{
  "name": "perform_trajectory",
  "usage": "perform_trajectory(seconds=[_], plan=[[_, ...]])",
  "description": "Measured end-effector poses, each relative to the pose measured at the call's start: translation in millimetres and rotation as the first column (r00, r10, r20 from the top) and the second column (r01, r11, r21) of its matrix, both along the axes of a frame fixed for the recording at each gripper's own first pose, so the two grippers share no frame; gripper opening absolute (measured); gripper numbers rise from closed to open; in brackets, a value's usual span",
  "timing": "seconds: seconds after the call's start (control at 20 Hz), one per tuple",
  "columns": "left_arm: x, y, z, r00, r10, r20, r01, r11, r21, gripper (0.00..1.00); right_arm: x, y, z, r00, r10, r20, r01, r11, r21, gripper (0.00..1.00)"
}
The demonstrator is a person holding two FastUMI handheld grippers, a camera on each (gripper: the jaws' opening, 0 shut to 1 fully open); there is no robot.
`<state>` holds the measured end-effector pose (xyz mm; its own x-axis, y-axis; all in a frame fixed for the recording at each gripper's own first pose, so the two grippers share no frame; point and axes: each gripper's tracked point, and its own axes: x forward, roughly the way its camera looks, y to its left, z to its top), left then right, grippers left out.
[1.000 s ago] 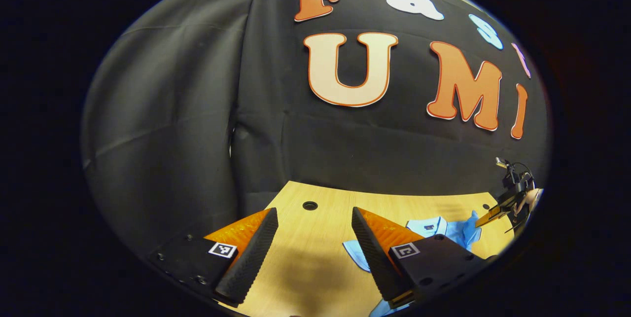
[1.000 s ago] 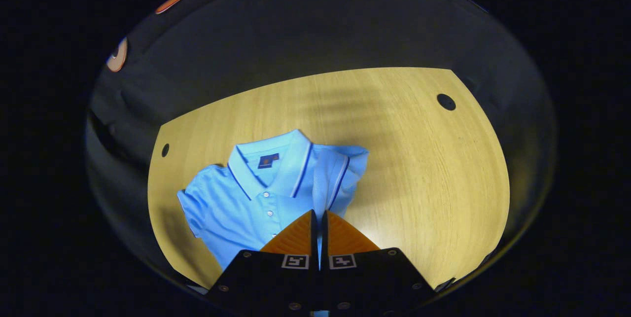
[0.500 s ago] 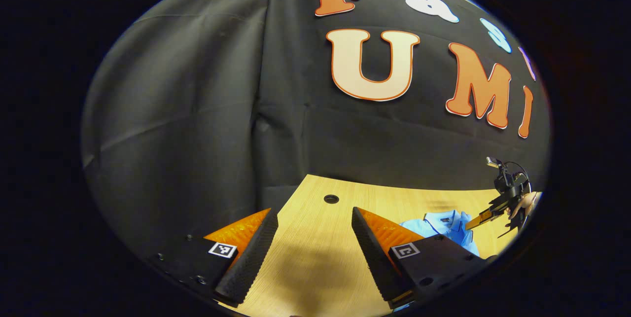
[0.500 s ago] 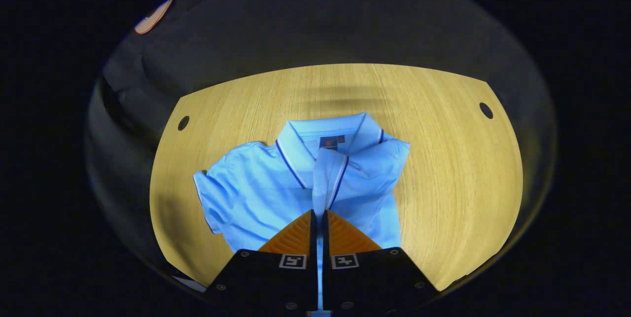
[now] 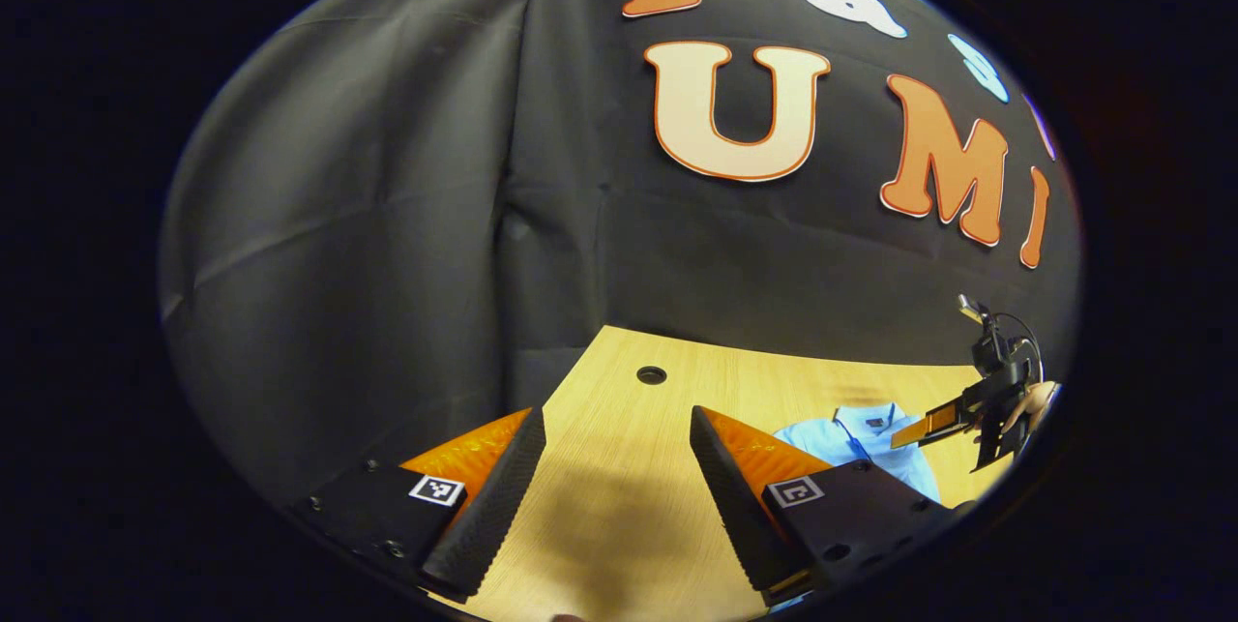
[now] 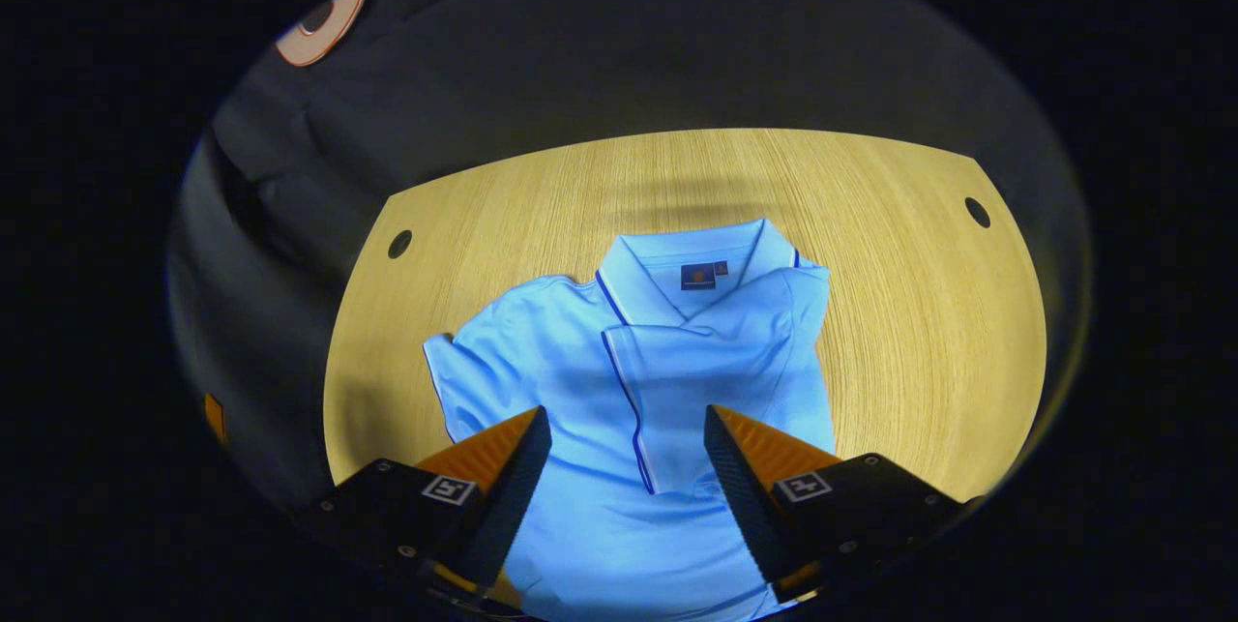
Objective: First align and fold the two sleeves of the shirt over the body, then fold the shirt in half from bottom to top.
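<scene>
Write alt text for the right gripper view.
A light blue polo shirt lies collar-away on a wooden table, one sleeve folded across its chest, the other sleeve spread out. The right gripper hovers open over the shirt's lower body.

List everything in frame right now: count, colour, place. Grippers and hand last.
shirt: 1, light blue with dark blue trim, flat on the table, collar toward the wall
folded sleeve: 1, light blue, laid over the shirt's body
unfolded sleeve: 1, light blue, sticking out sideways on the table
table: 1, light wood, under the shirt
cable holes: 2, dark, near the table's far corners
booth wall: 1, black cloth, behind the table
left gripper: 1, open over bare table
right gripper: 1, open above the shirt
hand: 1, holding the right gripper
</scene>
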<state>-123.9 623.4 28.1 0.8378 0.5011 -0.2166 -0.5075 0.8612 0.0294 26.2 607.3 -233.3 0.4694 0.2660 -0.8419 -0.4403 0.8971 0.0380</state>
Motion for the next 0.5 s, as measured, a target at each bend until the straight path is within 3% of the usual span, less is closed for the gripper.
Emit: perform_trajectory(seconds=[0.5], plan=[[75,-54,-44,0.982,-0.132,-0.132,0.117,0.987,-0.114,0.98,-12,-45,64,0.989,-0.045,0.144,0.029,0.993,0.114,0.99]])
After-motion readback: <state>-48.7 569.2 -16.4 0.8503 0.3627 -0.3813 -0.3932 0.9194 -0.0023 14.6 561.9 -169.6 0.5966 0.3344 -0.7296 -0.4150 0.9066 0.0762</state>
